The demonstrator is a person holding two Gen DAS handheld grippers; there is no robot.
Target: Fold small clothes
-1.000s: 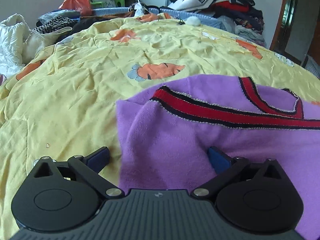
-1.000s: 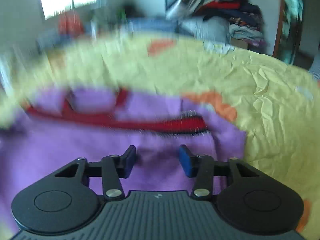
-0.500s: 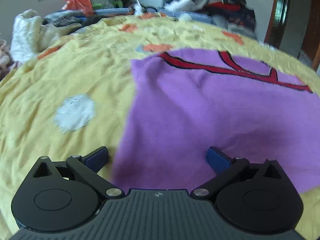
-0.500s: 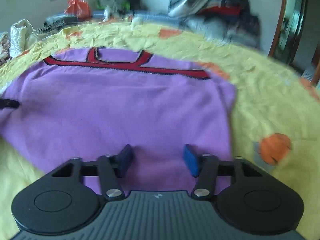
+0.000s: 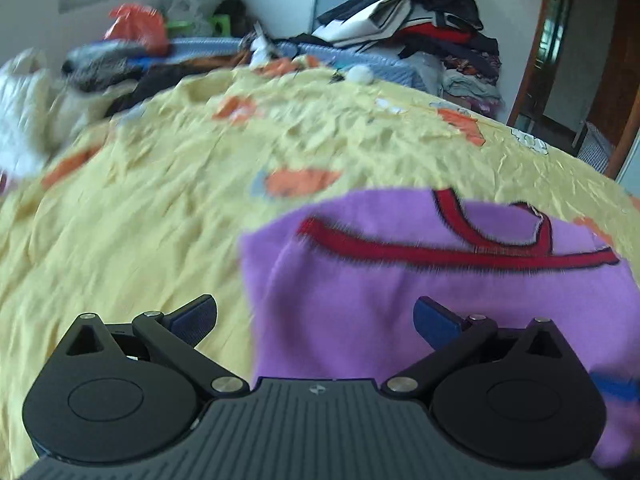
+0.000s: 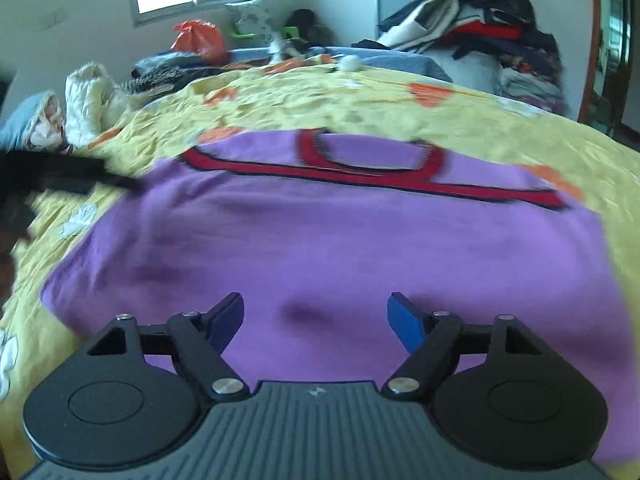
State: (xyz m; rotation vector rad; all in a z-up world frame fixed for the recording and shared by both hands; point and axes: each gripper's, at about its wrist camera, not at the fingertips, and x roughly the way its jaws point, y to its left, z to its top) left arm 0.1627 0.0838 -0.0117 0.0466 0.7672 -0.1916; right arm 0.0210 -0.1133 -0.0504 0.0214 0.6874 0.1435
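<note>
Top (image 6: 340, 240): I see the purple top lying flat on the yellow sheet (image 6: 520, 120), red-trimmed neck at the far side
Right gripper (image 6: 316, 320): my fingers are spreading apart above the top's near part, nothing between them
Left gripper (image 5: 316, 316): my fingers stand wide apart over the top's left edge, gripping nothing
Clothes pile (image 5: 420, 32): far right, beyond the sheet
</note>
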